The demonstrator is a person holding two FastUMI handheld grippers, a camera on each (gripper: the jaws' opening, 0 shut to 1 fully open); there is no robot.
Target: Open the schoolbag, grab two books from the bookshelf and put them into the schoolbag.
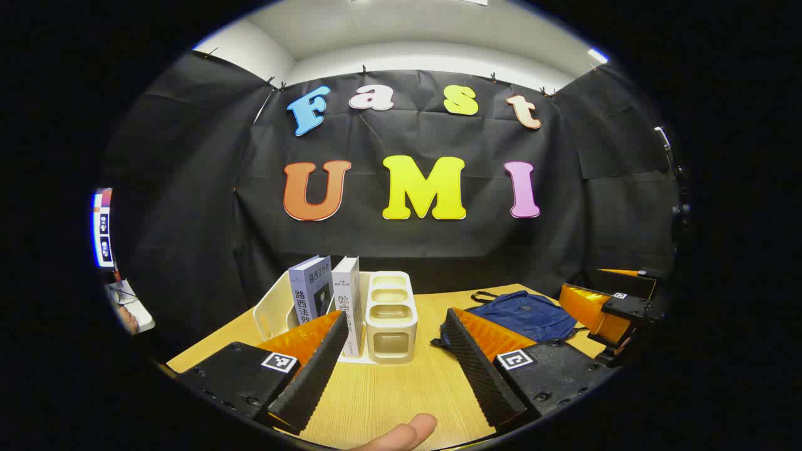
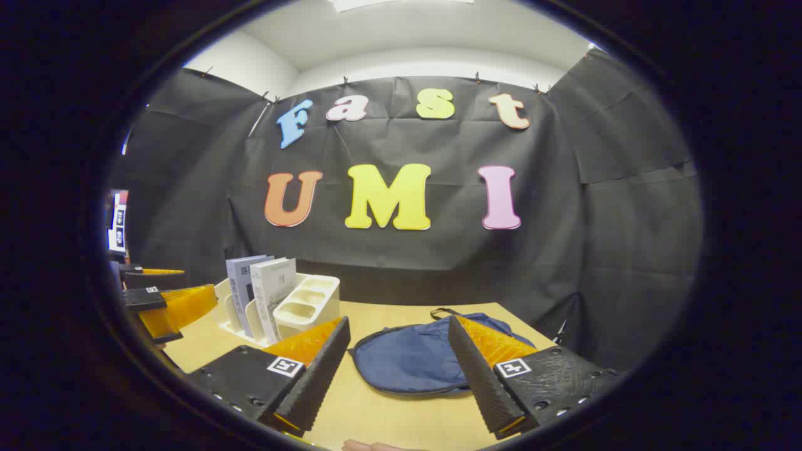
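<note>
Hovering above the near edge of the wooden desk, the left gripper has its fingers spread wide, nothing between them. Beyond it stands a cream bookshelf with two books upright in its slots: a blue-grey book and a white book just beside it, both to the left of the shelf's stacked open compartments. A fingertip shows at the bottom edge of the left gripper view.

The blue schoolbag lies flat on the desk, to the right of the bookshelf and apart from it, its flap closed as far as can be told. The right gripper is held over the desk directly before the schoolbag, fingers likewise spread and holding nothing. In the right gripper view the left gripper sits at the far left, near the bookshelf.
</note>
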